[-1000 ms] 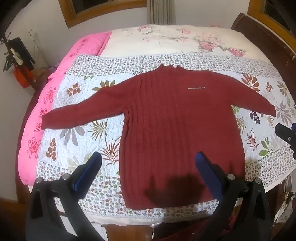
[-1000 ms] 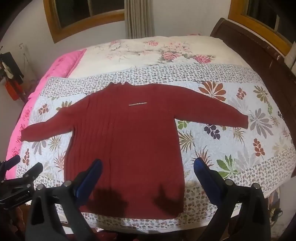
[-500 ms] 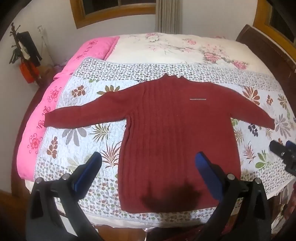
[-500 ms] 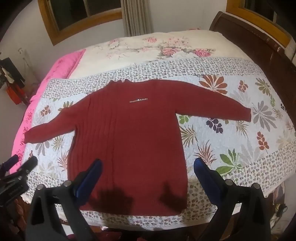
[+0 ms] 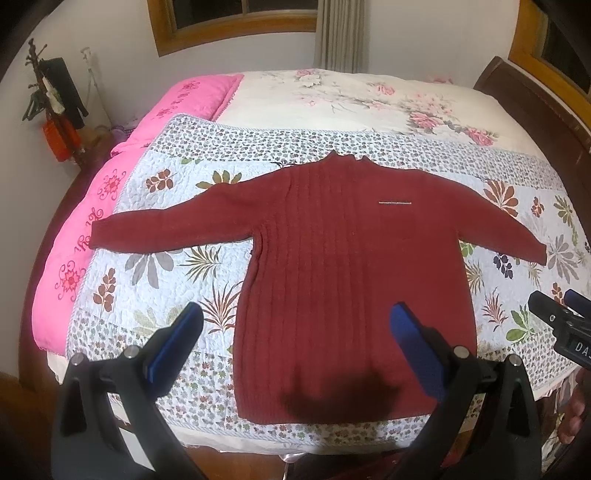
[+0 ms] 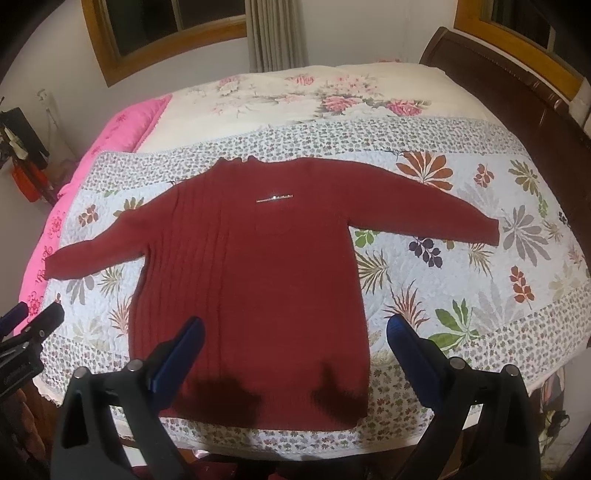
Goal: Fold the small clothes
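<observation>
A dark red ribbed knit sweater (image 5: 354, 280) lies flat and face up on a leaf-patterned quilt (image 5: 155, 236) spread over a bed, with both sleeves stretched out to the sides and the collar pointing away from the tongs. A thin silver bar trim (image 6: 274, 198) sits across its chest. The left gripper (image 5: 295, 332) hovers above the near edge of the bed with its two blue-padded fingers (image 5: 173, 341) spread wide and holding nothing; the sweater's hem lies ahead of and below it, mostly between the fingers and toward the right finger. The right gripper (image 6: 293, 334) hangs likewise above the hem, its blue pads (image 6: 413, 356) wide apart and empty, with the sweater's body between and just left of centre, and bare quilt ahead of its right finger. Neither gripper touches the cloth; soft dark shadows fall on the hem below them. In the left wrist view the right gripper shows at the far right edge, and in the right wrist view the left gripper shows at the far left edge. Beyond the sweater, farther from the tongs, a cream rose-print cover (image 6: 317, 96) spans the bed, a bright pink blanket (image 5: 74, 258) runs along the left side, and a dark wooden headboard (image 6: 517, 96) stands to the right. Wood-framed windows (image 5: 236, 22) and a grey curtain (image 6: 275, 33) line the far wall.
</observation>
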`<state>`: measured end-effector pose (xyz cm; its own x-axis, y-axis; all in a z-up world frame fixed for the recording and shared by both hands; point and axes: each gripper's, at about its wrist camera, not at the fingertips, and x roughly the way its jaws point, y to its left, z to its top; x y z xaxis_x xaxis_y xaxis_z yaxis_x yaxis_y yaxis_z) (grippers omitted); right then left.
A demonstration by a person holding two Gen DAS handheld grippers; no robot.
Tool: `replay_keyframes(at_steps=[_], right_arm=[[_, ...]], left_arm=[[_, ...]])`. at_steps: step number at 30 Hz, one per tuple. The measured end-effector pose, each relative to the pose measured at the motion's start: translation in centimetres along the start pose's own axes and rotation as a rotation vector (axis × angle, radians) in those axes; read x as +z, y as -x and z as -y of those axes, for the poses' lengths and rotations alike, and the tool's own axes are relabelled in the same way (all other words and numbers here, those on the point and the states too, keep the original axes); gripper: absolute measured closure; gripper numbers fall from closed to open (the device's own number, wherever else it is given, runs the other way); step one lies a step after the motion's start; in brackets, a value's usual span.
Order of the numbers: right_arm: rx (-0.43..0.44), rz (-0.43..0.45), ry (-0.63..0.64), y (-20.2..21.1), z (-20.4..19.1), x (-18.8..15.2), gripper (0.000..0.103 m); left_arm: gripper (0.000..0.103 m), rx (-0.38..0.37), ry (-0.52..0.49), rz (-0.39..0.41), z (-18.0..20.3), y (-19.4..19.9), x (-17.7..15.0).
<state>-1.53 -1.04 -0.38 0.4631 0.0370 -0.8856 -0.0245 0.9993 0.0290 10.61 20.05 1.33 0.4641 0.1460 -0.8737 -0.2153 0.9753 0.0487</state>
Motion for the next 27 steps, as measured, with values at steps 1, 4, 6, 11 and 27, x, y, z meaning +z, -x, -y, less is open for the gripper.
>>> replay_keyframes(at_steps=[1, 4, 6, 11, 27], right_arm=[[-0.001, 0.0, 0.002, -0.1, 0.1, 0.6, 0.004], [0.003, 0.001, 0.003, 0.0, 0.3, 0.7, 0.004], [0.005, 0.002, 0.005, -0.1, 0.4, 0.8, 0.004], [-0.001, 0.013, 0.015, 0.1, 0.7, 0.9, 0.004], [0.003, 0.011, 0.01, -0.3, 3.1, 1.9, 0.004]], left_arm=[[0.003, 0.001, 0.001, 0.001, 0.0, 0.0, 0.0], [0.003, -0.002, 0.009, 0.0, 0.1, 0.1, -0.1], [0.003, -0.001, 0.01, 0.0, 0.2, 0.0, -0.1], [0.003, -0.003, 0.011, 0.004, 0.3, 0.1, 0.0], [0.003, 0.011, -0.002, 0.009, 2.2, 0.3, 0.4]])
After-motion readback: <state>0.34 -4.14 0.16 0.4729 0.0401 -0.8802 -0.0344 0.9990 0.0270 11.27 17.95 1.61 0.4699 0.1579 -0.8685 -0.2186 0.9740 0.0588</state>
